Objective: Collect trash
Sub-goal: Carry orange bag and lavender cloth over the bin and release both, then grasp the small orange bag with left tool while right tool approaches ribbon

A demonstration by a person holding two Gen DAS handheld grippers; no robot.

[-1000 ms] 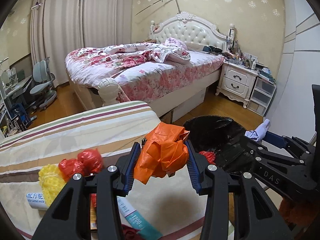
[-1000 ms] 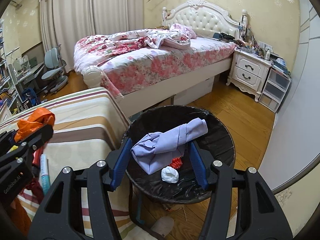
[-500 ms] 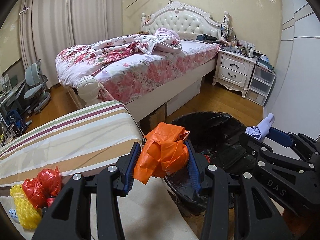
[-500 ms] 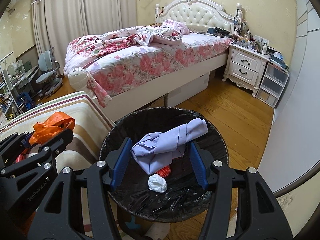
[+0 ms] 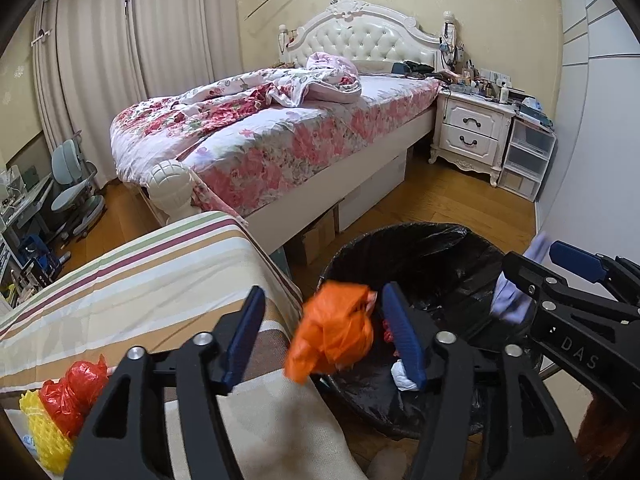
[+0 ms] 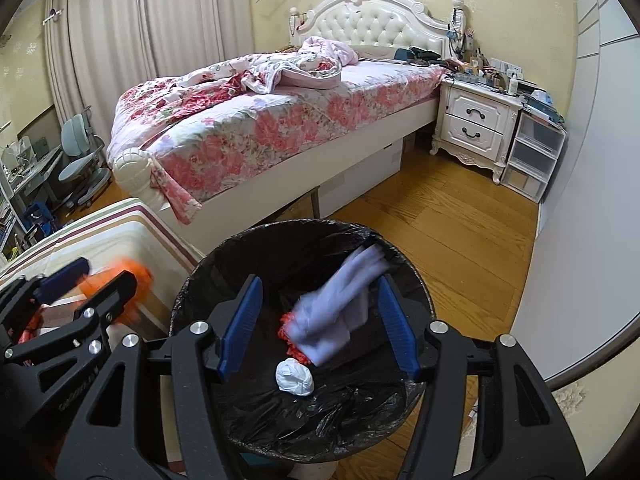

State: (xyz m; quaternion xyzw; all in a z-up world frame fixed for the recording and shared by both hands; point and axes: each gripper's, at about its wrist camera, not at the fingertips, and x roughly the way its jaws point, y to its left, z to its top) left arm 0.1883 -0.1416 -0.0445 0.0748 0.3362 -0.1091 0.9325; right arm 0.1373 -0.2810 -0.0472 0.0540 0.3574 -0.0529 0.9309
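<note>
Blue-padded jaws of the left gripper [image 5: 322,334] have just been opening and stand apart; the crumpled orange plastic bag [image 5: 332,330] is loose between them, blurred, close to the right pad and clear of the left one. It hangs over the near left rim of the round bin lined with a black plastic bag [image 5: 432,248]. The right gripper [image 6: 318,328] has likewise just been opening, its blue pads spread wide, and the pale lilac crumpled cloth or paper [image 6: 340,304] between them is smeared with motion, touching neither pad, directly above the bin's mouth. Down inside the liner lie a small white paper wad [image 6: 295,376] and a bit of red frilly plastic [image 6: 286,326]. Left of the bin is a surface covered with a beige cloth striped in green and maroon [image 5: 160,280]; on its near corner sit a red plastic bag [image 5: 76,384] and a yellow foam net [image 5: 44,436]. Beyond stand a bed with floral pink bedding [image 5: 280,136] and a white two-drawer nightstand [image 5: 472,132] on the wooden floor
</note>
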